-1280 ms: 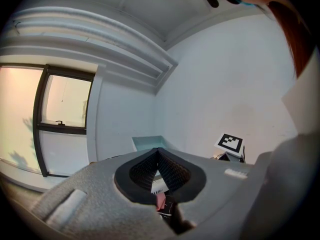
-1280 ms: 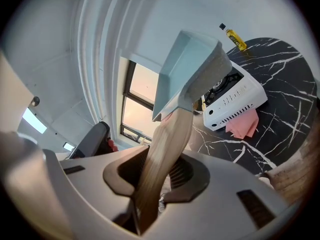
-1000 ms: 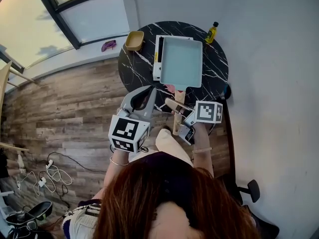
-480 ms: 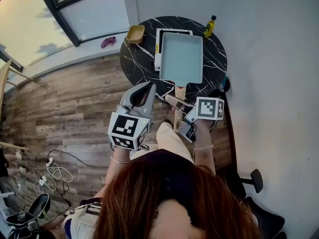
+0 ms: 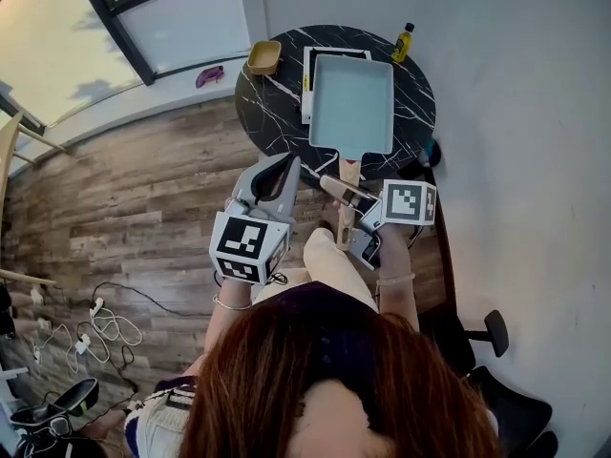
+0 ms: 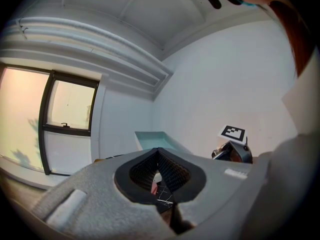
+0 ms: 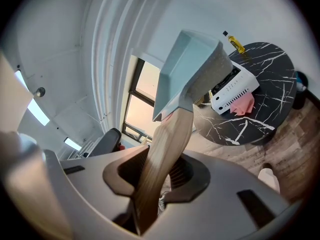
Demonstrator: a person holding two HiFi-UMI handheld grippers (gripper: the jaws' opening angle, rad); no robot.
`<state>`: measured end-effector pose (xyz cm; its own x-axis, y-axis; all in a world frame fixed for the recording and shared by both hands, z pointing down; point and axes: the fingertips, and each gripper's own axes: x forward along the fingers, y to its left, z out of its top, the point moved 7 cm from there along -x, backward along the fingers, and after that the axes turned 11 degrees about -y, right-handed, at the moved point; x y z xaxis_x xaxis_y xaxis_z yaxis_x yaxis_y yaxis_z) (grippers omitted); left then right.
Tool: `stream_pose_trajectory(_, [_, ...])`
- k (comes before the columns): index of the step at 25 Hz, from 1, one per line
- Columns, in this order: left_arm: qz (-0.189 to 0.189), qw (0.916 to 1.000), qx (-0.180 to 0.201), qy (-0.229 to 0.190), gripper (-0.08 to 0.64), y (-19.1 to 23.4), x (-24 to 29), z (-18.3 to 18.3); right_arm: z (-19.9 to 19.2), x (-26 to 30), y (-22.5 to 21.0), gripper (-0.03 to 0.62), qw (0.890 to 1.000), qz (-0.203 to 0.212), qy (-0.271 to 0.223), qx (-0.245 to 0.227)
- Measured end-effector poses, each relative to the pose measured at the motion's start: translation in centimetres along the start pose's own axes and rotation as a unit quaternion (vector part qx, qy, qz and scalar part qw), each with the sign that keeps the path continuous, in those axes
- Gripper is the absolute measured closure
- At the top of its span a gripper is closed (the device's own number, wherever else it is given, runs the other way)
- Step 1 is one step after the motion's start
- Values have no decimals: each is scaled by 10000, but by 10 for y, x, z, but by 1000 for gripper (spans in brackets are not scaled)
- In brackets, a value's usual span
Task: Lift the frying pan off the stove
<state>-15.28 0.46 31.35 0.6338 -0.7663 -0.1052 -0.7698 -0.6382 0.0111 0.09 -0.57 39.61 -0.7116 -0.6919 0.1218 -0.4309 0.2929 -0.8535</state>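
A pale blue rectangular frying pan (image 5: 350, 103) with a wooden handle (image 5: 346, 208) hangs tilted over the white stove (image 5: 307, 86) on the round black marble table (image 5: 272, 117). My right gripper (image 5: 334, 187) is shut on the handle (image 7: 162, 159). In the right gripper view the pan (image 7: 187, 69) is clear above the stove (image 7: 232, 86). My left gripper (image 5: 286, 165) is shut and empty, in the air off the table's front left edge. In the left gripper view its pads (image 6: 170, 171) meet, and the pan (image 6: 150, 140) shows beyond them.
A yellow bowl (image 5: 264, 57) and a yellow bottle (image 5: 403, 42) stand at the back of the table. A pink cloth (image 7: 243, 103) lies against the stove. A wall runs close on the right, with a wood floor and window sill on the left.
The table and stove have slid up the head view. The pan stays in my right gripper and has moved a little with it. My left gripper has barely shifted.
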Motion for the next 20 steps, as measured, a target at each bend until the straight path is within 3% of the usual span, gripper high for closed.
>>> stream_pose_trajectory(20, [24, 9999, -81, -93, 548, 0, -7, -4, -11, -20, 27, 489, 9999, 15, 11, -134])
